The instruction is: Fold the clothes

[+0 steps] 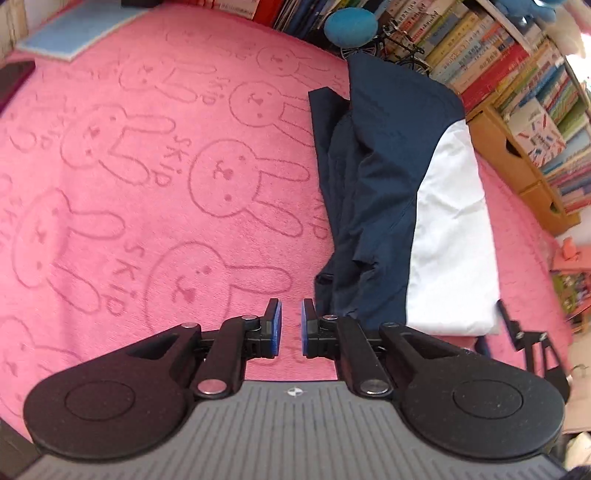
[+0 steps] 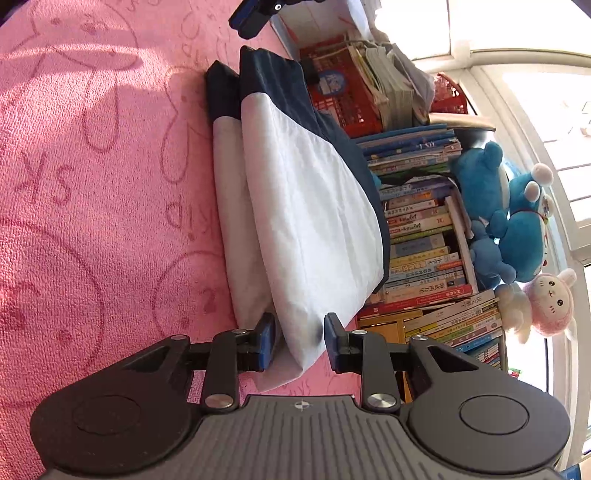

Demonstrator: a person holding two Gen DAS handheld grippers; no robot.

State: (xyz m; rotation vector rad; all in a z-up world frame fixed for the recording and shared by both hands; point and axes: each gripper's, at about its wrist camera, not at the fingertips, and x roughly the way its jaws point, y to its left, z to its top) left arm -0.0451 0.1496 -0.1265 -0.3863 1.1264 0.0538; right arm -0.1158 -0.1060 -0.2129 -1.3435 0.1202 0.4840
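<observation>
A navy and white garment [image 1: 388, 166] lies folded into a long strip on the pink rabbit-print blanket [image 1: 147, 184], next to the bookshelf. In the left wrist view my left gripper [image 1: 291, 317] hovers above bare blanket just left of the strip's near end, shut, with nothing between its blue pads. In the right wrist view the garment [image 2: 306, 206] runs away from me, white end nearest and navy end far. My right gripper [image 2: 298, 332] is low at the white end, jaws open, with the folded corner between them. One left gripper finger [image 2: 247, 20] shows at the top.
Rows of books [image 1: 498, 62] and wooden boxes [image 1: 517, 162] line the blanket's edge beside the garment. Blue plush toys [image 2: 498, 214] and a pink-and-white one [image 2: 543, 306] sit by a bright window. A blue folded cloth [image 1: 74, 29] lies at the far left.
</observation>
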